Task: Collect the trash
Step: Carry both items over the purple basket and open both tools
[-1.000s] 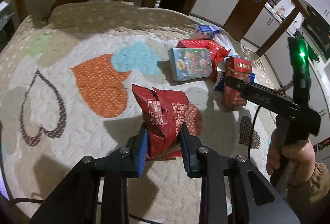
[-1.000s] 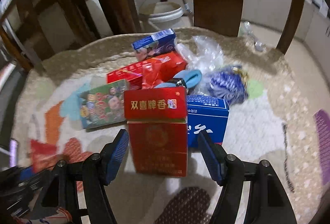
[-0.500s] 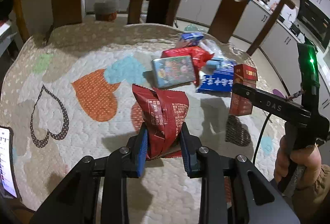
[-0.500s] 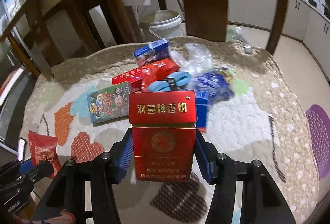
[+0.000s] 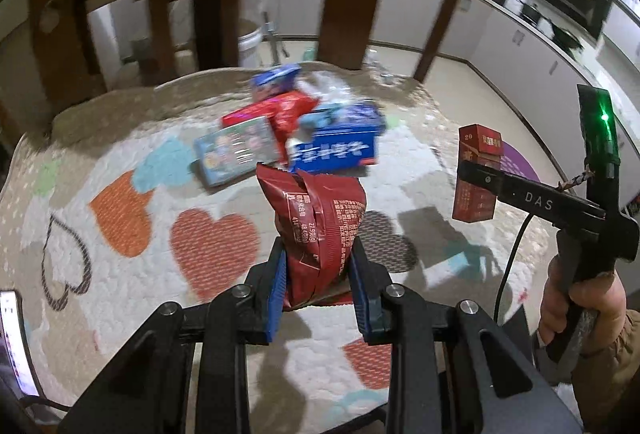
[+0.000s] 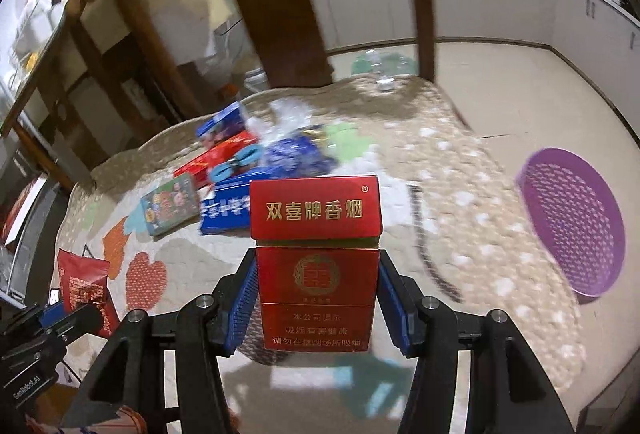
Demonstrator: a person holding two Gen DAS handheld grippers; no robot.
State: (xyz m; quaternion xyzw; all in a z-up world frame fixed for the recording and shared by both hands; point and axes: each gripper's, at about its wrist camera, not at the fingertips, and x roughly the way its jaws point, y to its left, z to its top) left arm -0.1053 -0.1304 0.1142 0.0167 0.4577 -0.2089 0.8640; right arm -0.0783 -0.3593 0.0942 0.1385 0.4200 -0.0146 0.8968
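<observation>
Currently we note the left gripper (image 5: 318, 290) pinching a red snack bag (image 5: 316, 230) and the right gripper (image 6: 318, 302) clamping an upright red cigarette pack (image 6: 316, 258), both raised above the heart-patterned quilt (image 5: 120, 154).

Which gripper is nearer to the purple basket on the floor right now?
Right. The right gripper, shut on the red cigarette box, is beside the purple basket; the left gripper, holding the red snack bag, is farther off on the other side.

Left wrist camera looking steeply down along its fingers, close above the quilt (image 5: 120, 162), right wrist camera doing likewise, both views sharing the trash pile (image 5: 304, 138) (image 6: 224, 186), each catching the other gripper.
</observation>
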